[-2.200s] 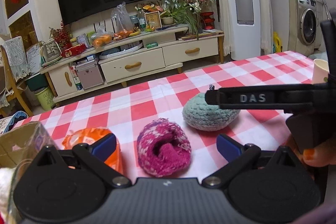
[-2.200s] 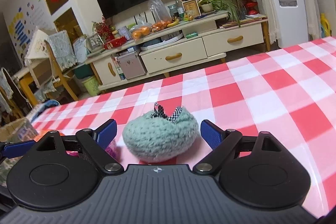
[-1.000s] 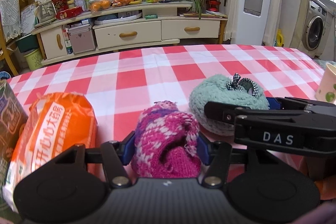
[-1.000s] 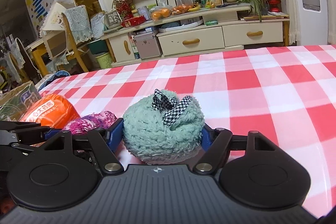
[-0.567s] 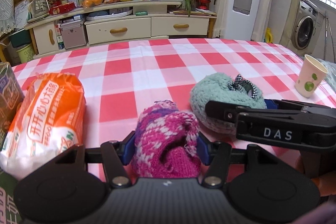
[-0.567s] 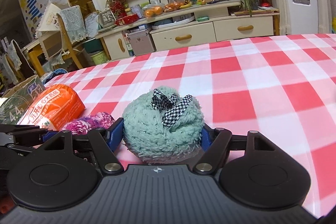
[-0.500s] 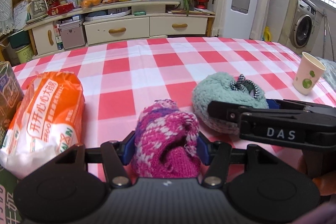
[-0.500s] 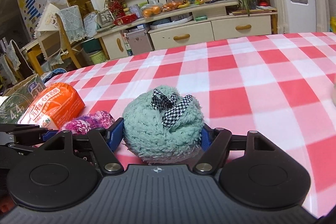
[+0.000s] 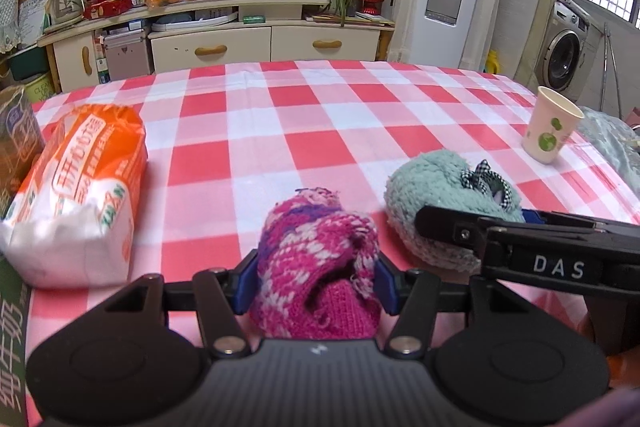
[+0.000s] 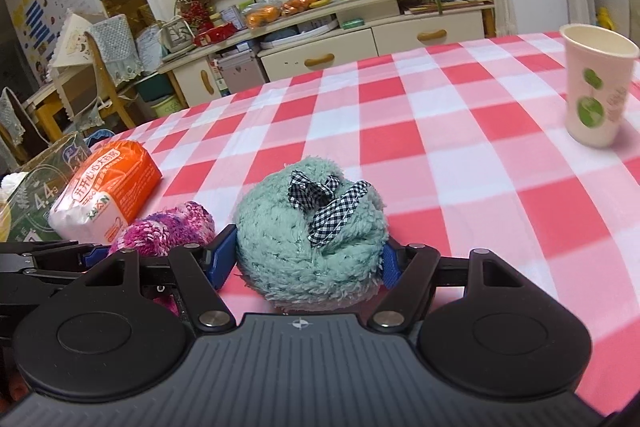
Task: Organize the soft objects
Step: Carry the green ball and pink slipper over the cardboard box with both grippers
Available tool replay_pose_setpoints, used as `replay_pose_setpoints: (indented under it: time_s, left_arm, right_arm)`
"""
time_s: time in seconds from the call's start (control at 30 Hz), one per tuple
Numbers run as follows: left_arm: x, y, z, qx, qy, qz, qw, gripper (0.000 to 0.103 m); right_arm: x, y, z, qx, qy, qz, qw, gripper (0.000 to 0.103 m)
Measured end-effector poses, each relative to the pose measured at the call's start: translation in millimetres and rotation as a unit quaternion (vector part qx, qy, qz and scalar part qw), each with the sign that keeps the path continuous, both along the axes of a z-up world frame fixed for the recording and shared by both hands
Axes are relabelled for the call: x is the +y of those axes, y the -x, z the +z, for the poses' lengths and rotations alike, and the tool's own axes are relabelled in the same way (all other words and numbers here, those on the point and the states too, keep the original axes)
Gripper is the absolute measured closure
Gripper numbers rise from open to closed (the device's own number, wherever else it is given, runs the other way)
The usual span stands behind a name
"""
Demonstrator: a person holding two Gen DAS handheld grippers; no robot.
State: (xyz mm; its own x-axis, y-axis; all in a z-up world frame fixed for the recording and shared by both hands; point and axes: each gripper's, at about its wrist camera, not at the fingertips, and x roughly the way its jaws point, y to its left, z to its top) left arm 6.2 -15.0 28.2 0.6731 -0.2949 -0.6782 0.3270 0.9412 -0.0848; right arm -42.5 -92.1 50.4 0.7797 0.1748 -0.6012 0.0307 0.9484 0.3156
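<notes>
My left gripper [image 9: 316,285] is shut on a pink-and-purple knitted sock roll [image 9: 316,259], its blue pads pressing both sides. My right gripper [image 10: 306,261] is shut on a fluffy mint-green sock roll [image 10: 308,243] with a black-and-white checked bow. Both rolls are held just above the red-and-white checked tablecloth [image 9: 312,123]. The green roll [image 9: 440,195] and the right gripper's arm appear at the right of the left wrist view. The pink roll [image 10: 168,231] appears at the left of the right wrist view.
An orange-and-white soft pack [image 9: 80,195] lies at the left, also in the right wrist view [image 10: 108,191]. A green carton [image 10: 36,195] stands beside it. A paper cup [image 9: 550,125] stands at the right, near a grey-green cloth [image 9: 612,151]. A TV cabinet stands beyond the table.
Both grippers closed on their sock rolls, then lifted and drew back toward the near edge. The paper cup has come into view at the right.
</notes>
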Motion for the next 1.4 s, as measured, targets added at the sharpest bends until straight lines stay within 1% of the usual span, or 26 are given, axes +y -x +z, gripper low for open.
replay_pose_setpoints:
  time_s: [0.27, 0.43, 0.6, 0.87, 1.2, 1.4]
  left_arm:
    - [5, 24, 1, 0.011, 0.014, 0.002, 0.9998, 0.049]
    - [13, 36, 4, 0.019, 0.028, 0.012, 0.9994, 0.05]
    - [21, 47, 10, 0.015, 0.037, 0.021, 0.999, 0.05]
    - [37, 59, 27, -0.007, 0.052, 0.033, 0.998, 0.05]
    - [57, 64, 47, -0.04, 0.044, 0.052, 0.9968, 0.05]
    - [70, 65, 59, -0.062, 0.037, 0.065, 0.9953, 0.05]
  right_arm:
    - [-1, 19, -3, 0.01, -0.012, -0.01, 1.0, 0.018]
    - [4, 36, -4, 0.013, -0.001, -0.005, 1.0, 0.019]
    - [8, 49, -4, 0.015, 0.011, -0.006, 1.0, 0.02]
    - [18, 63, 0, 0.014, 0.024, -0.003, 1.0, 0.021]
    - [29, 71, 7, 0.017, 0.024, -0.004, 1.0, 0.021]
    - [34, 73, 17, 0.009, 0.02, -0.007, 1.0, 0.021]
